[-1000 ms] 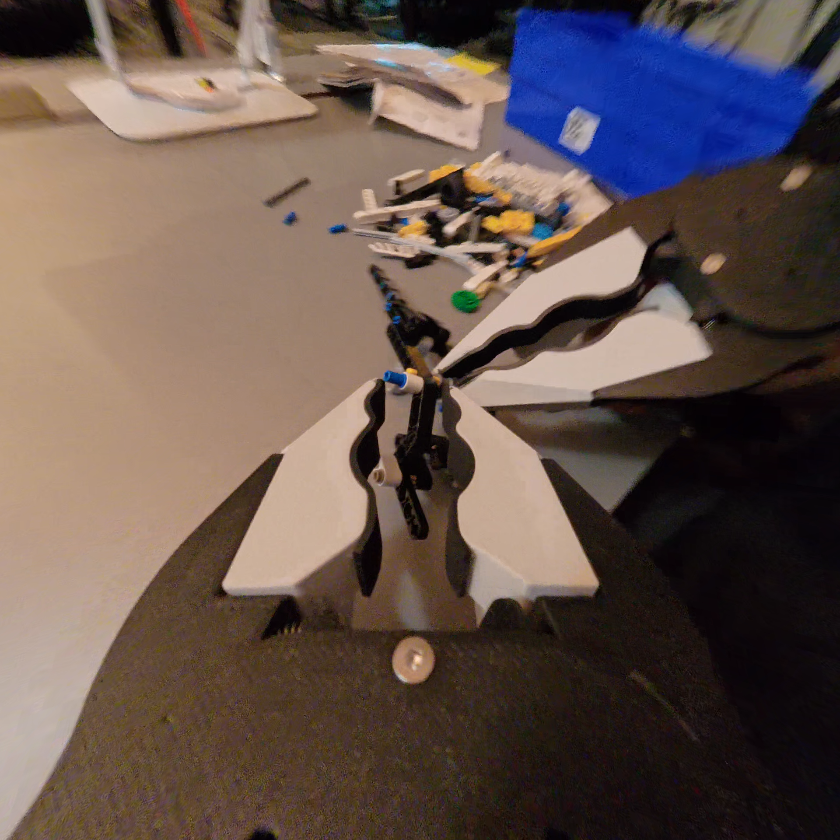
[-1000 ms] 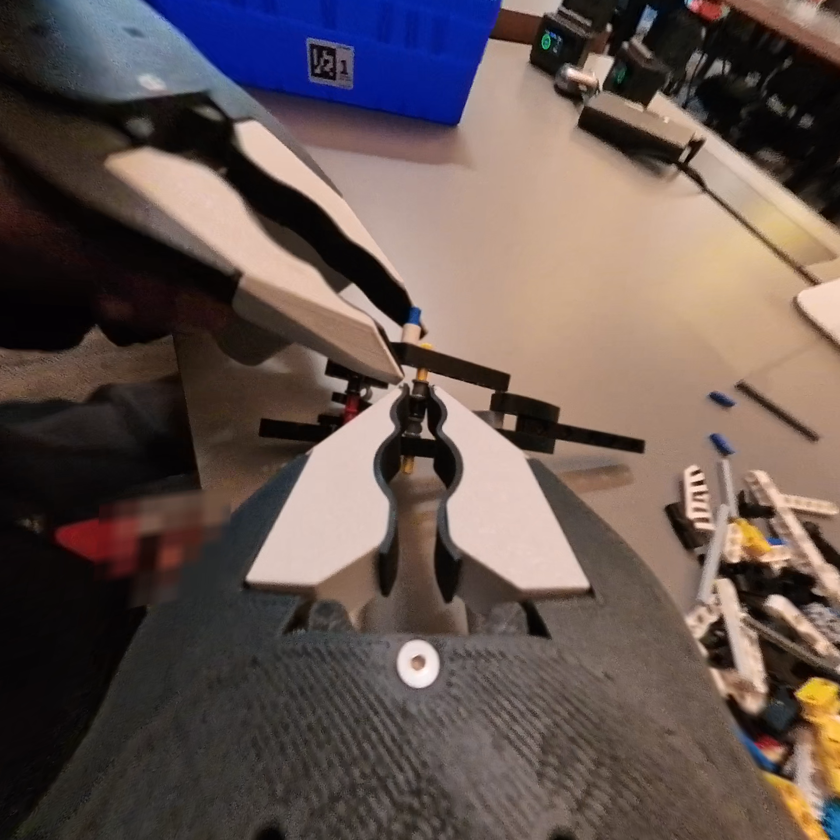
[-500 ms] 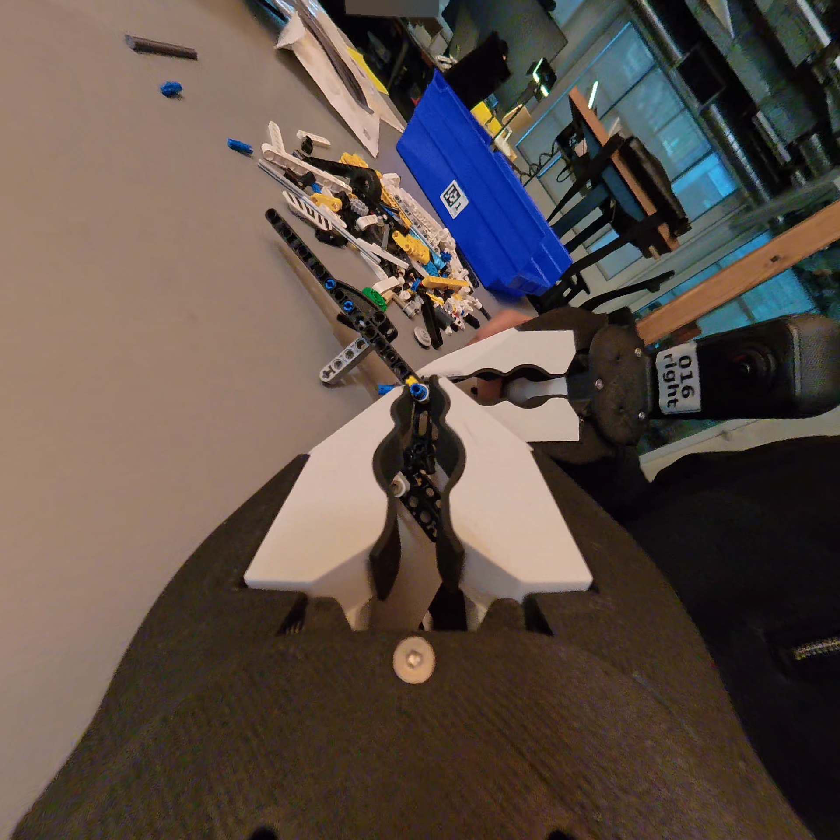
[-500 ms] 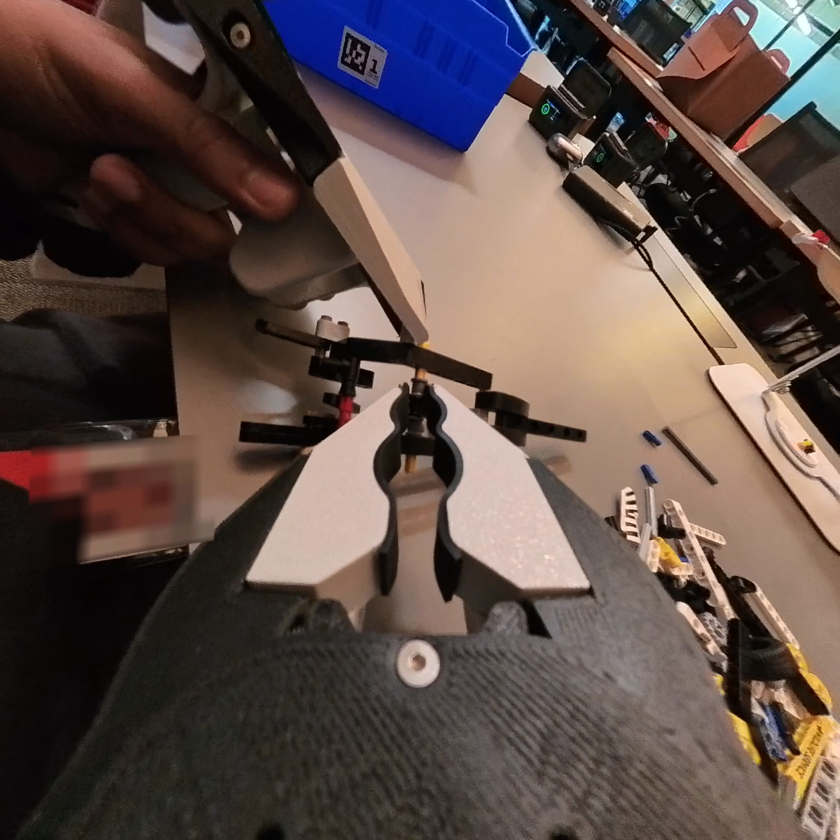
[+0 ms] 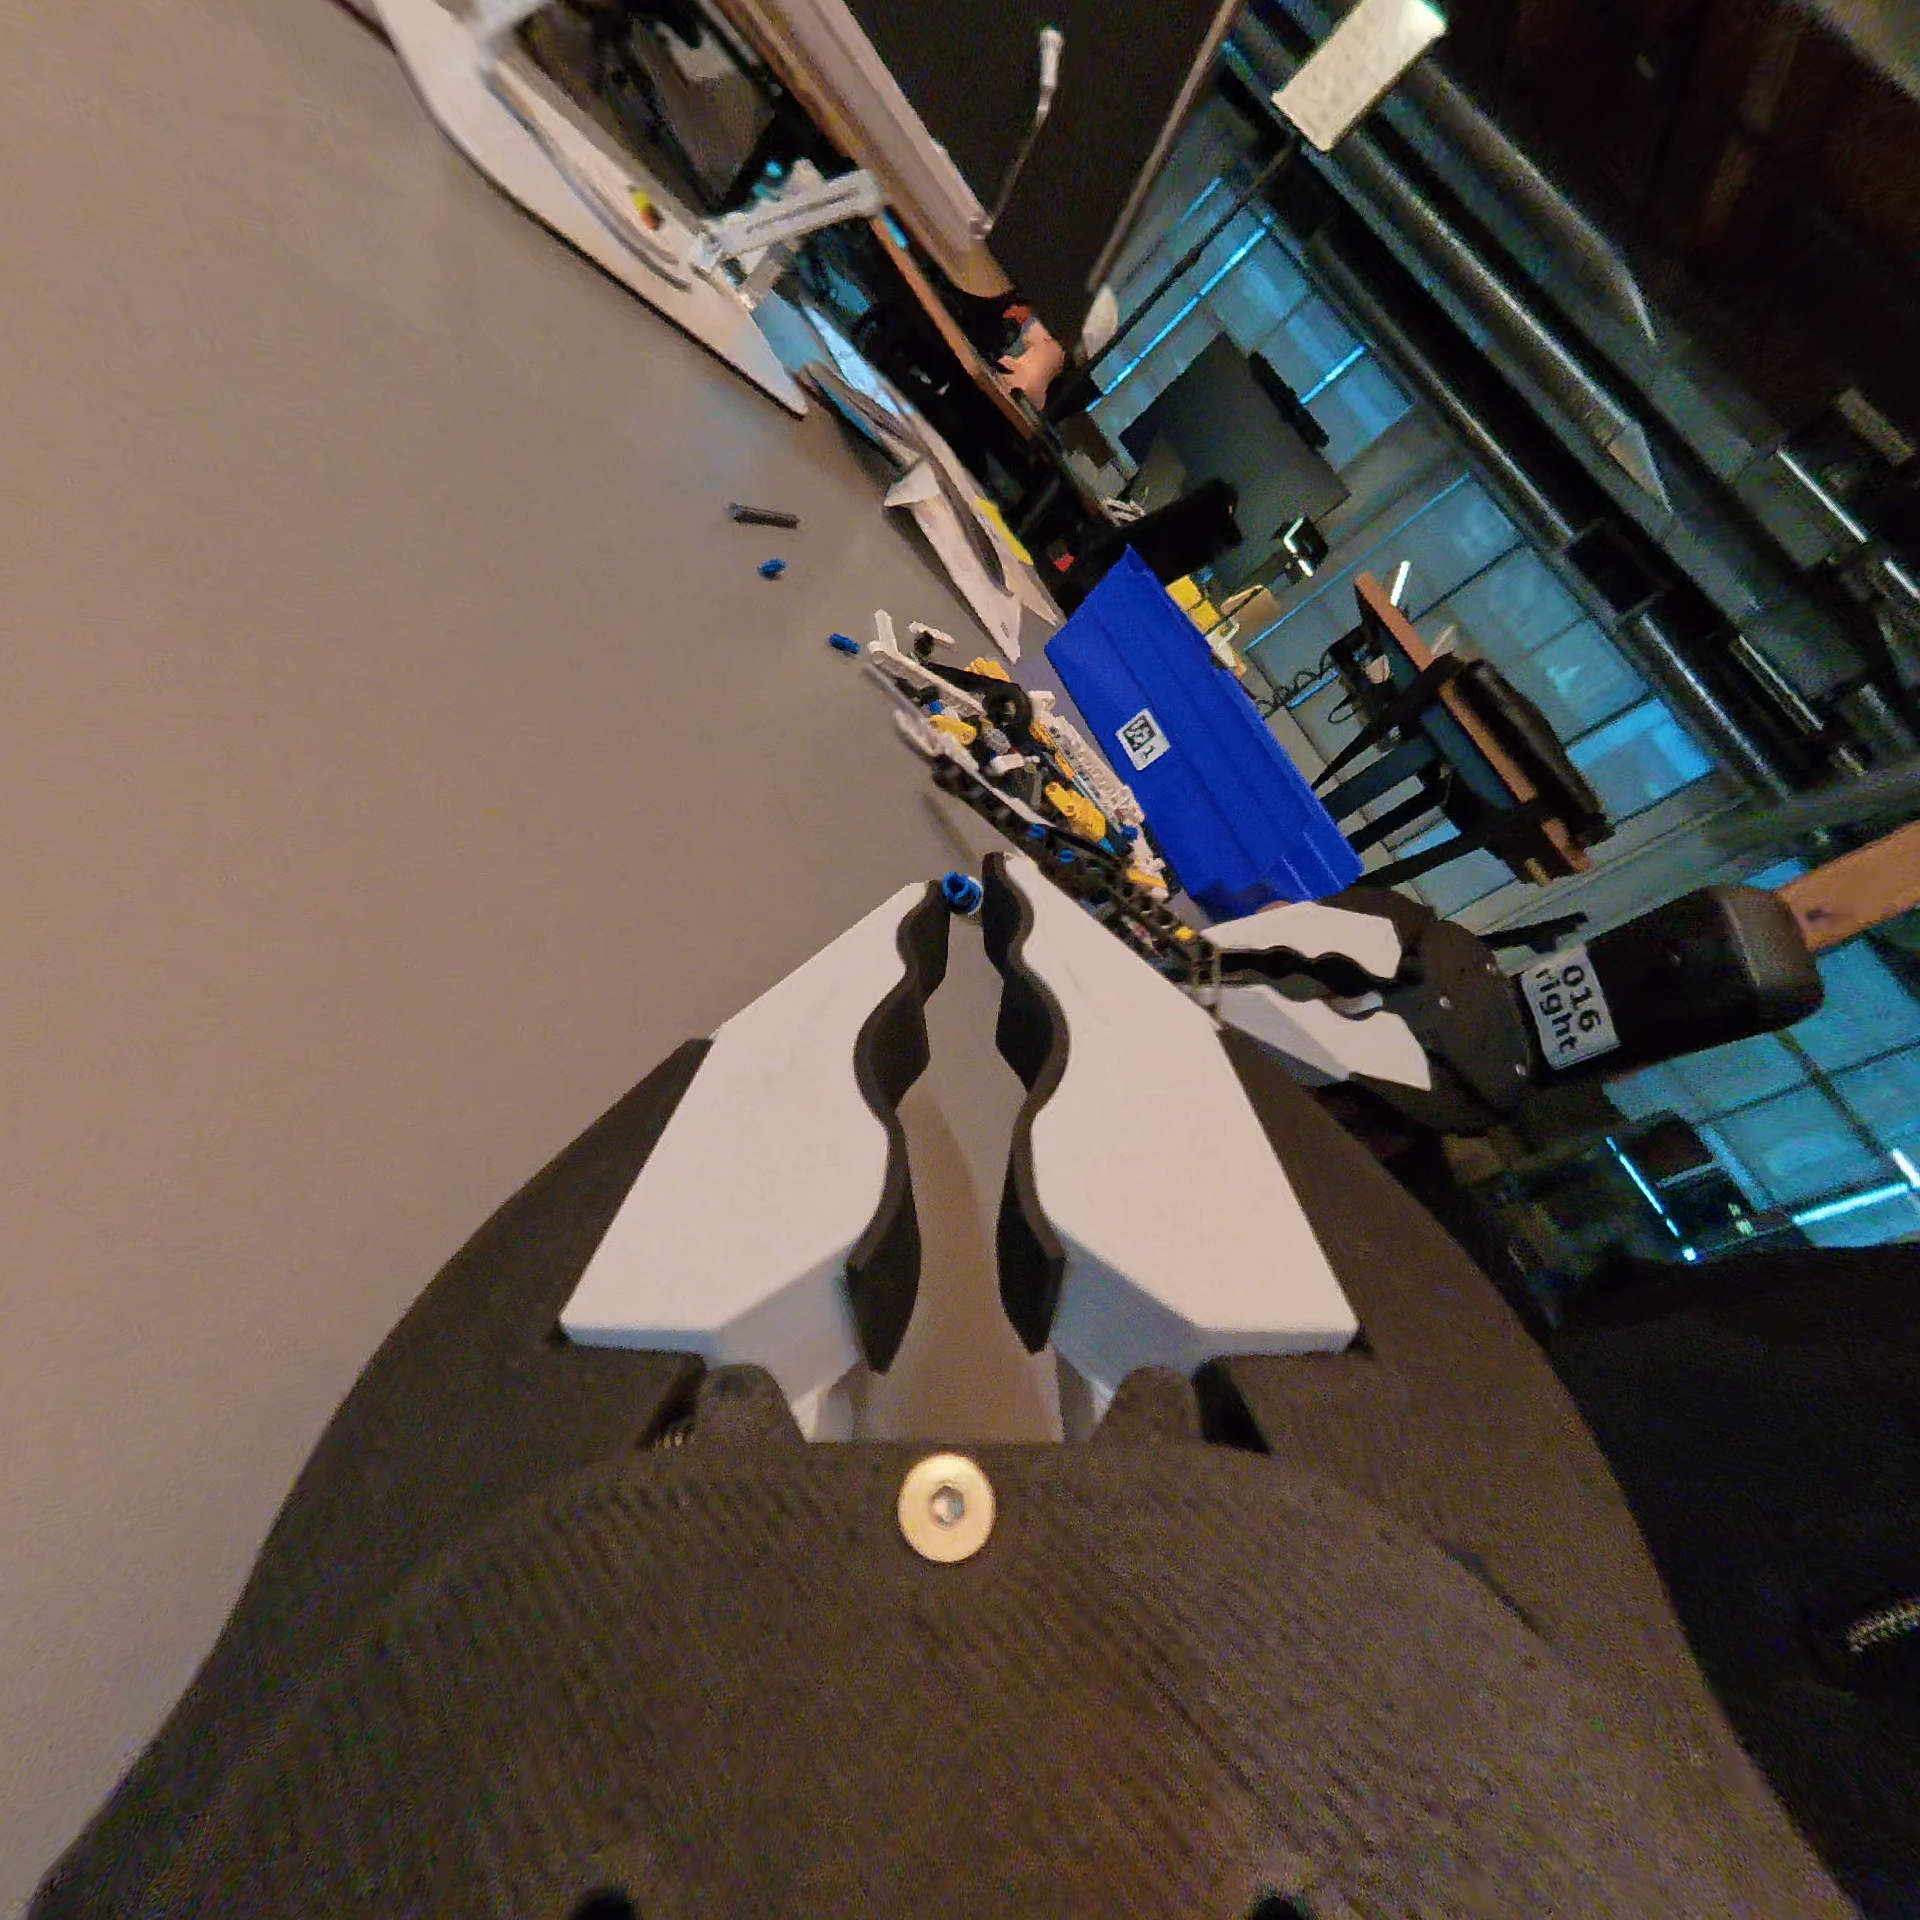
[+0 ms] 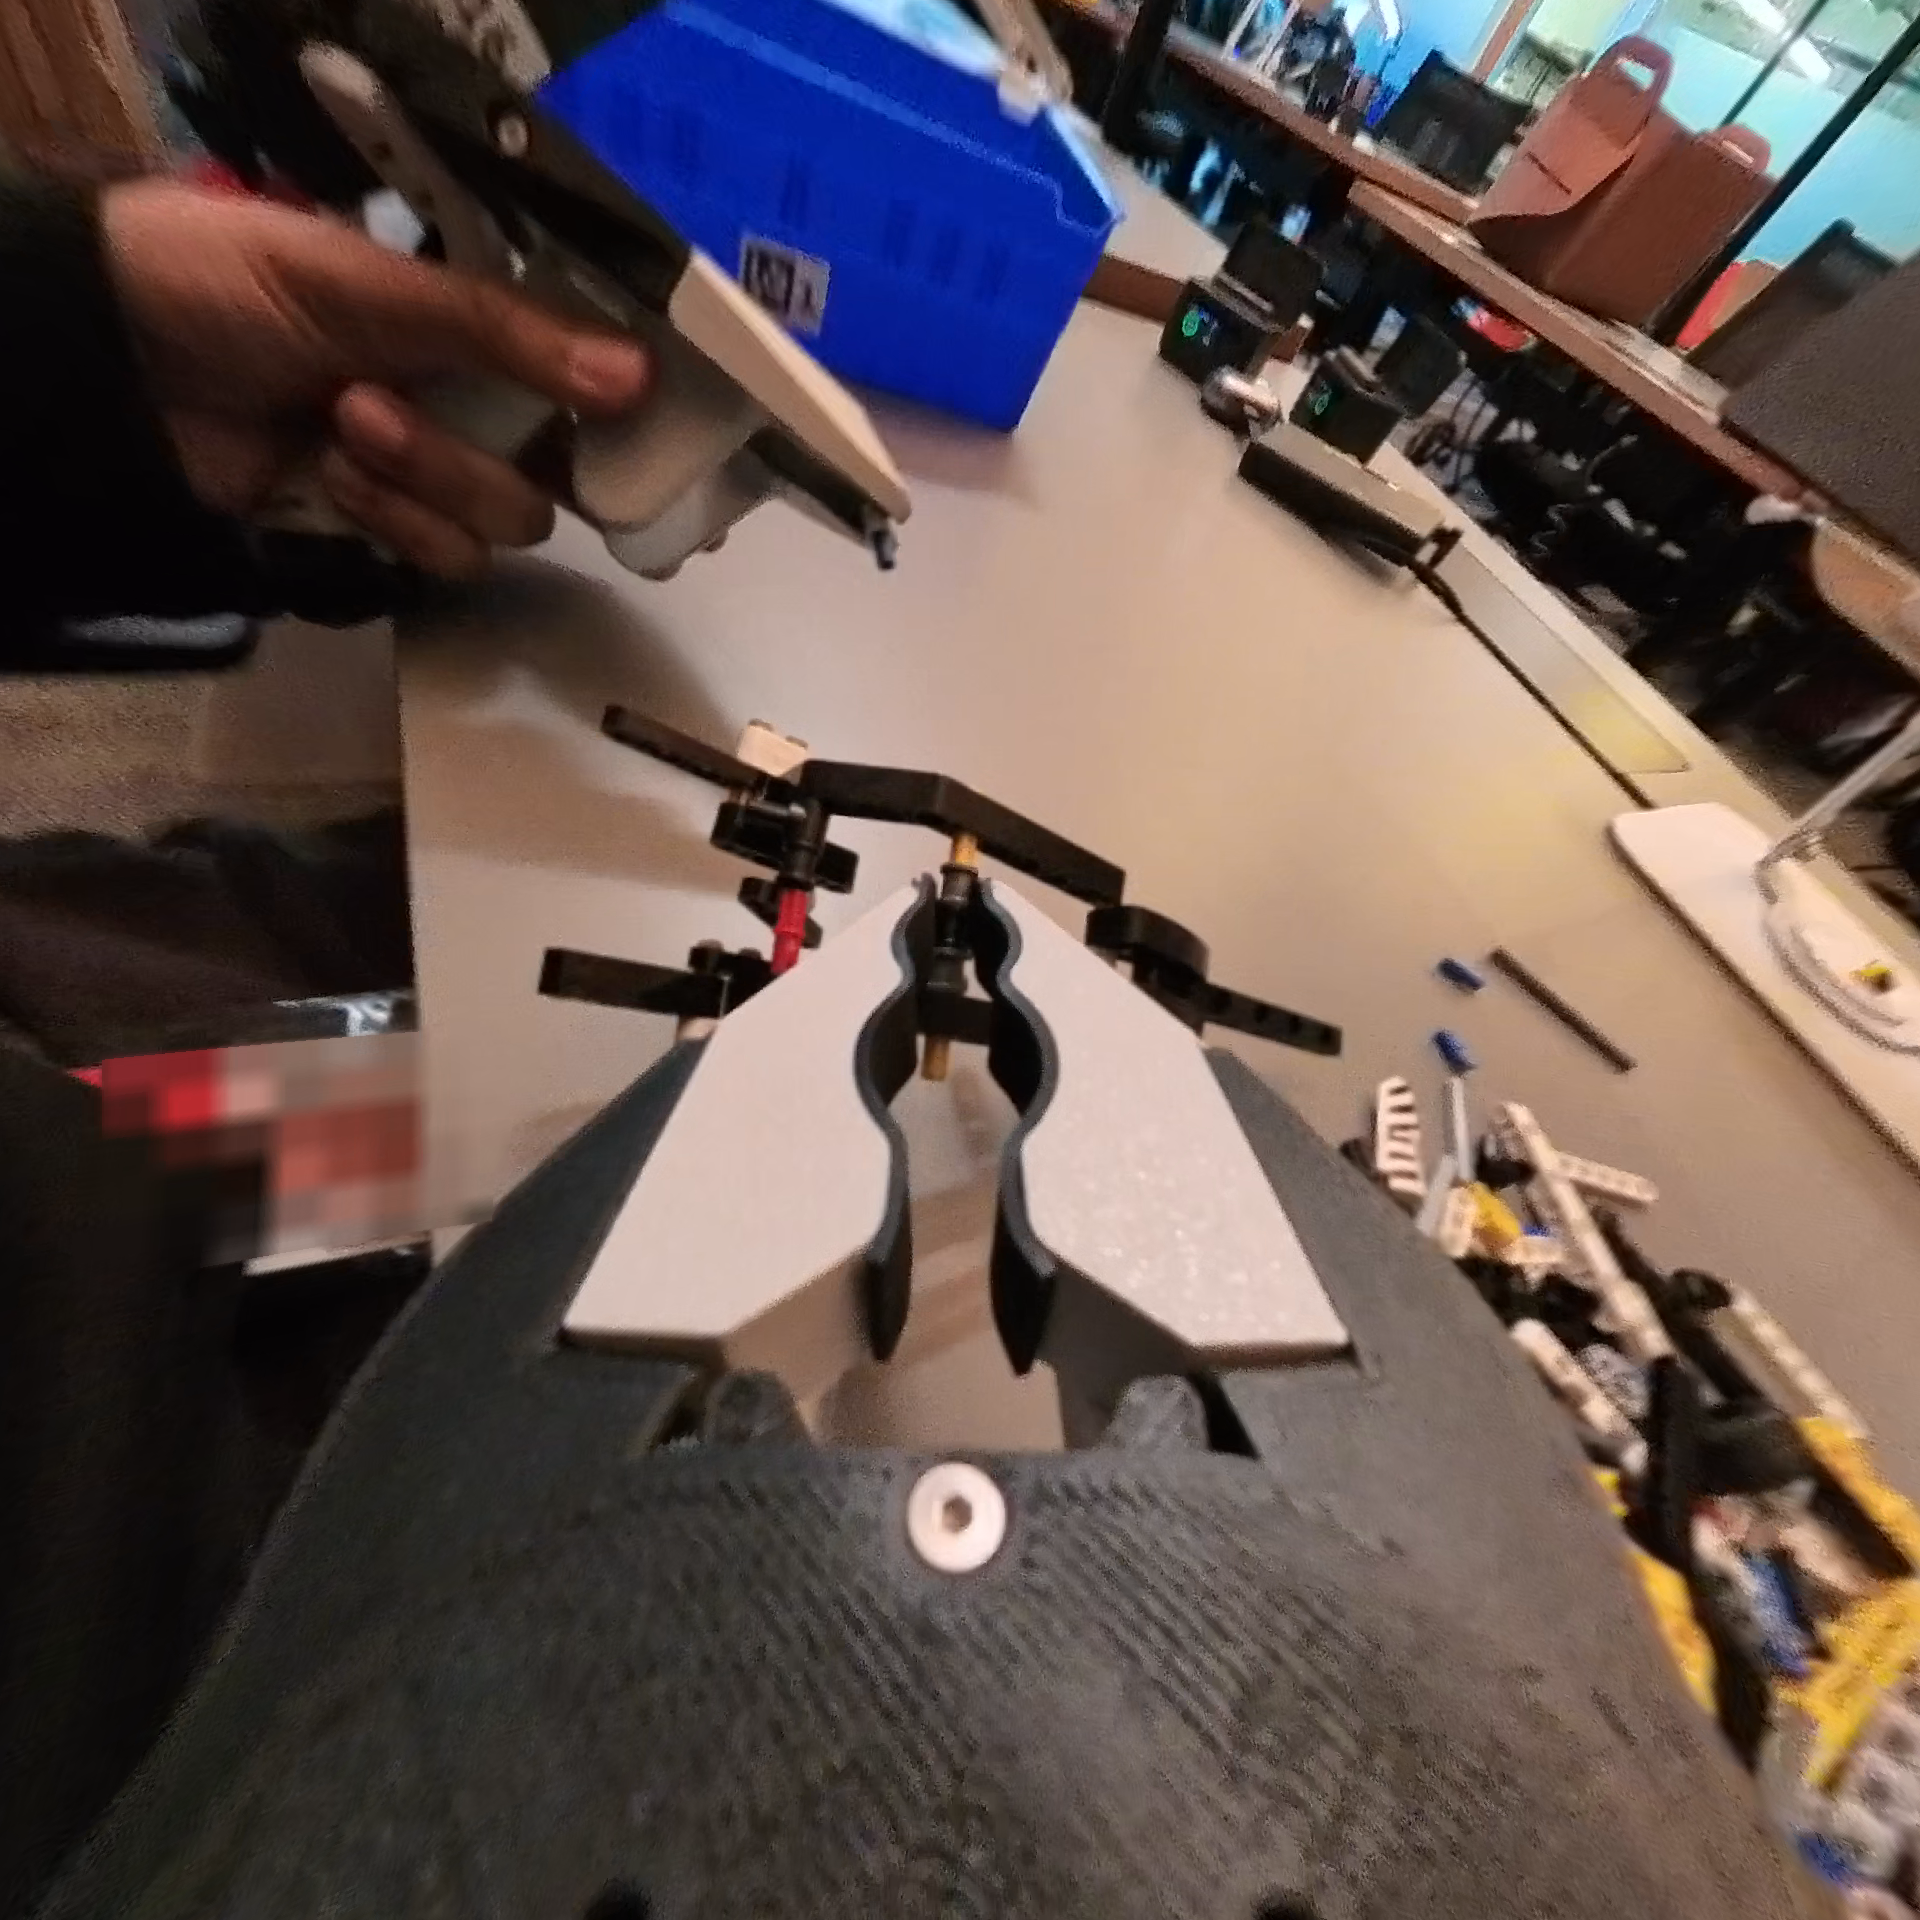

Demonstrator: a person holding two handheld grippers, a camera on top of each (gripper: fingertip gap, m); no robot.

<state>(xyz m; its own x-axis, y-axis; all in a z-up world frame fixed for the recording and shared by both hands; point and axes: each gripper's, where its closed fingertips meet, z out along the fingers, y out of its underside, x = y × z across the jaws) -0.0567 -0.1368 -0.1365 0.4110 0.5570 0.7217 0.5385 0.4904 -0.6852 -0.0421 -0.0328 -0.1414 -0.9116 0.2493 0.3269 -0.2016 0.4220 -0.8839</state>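
My left gripper (image 5: 966, 885) is shut on a small blue pin (image 5: 961, 895) pinched at its very fingertips, held above the grey table (image 5: 416, 727). It also shows in the right wrist view (image 6: 881, 525), held by a hand (image 6: 343, 343), up and left of the assembly. My right gripper (image 6: 951, 896) is shut on the tan axle with black bushes of a black beam assembly (image 6: 935, 800), which has a red pin (image 6: 792, 920) and a white piece (image 6: 771, 748). In the left wrist view the right gripper (image 5: 1210, 971) holds that assembly (image 5: 1091, 873) just right of my left fingertips.
A pile of white, yellow and black building parts (image 6: 1558, 1247) lies at the right, also in the left wrist view (image 5: 1018, 738). A blue bin (image 6: 831, 187) stands behind. Loose blue pins (image 6: 1455, 971), a black axle (image 6: 1558, 1008) and a white board (image 6: 1766, 935) lie farther off. My hands' fingertips stand some 11 centimetres from each other.
My left gripper closed on the blue pin at the assembly's end, then drew away with the pin, up and left. My right gripper stayed shut on the assembly.
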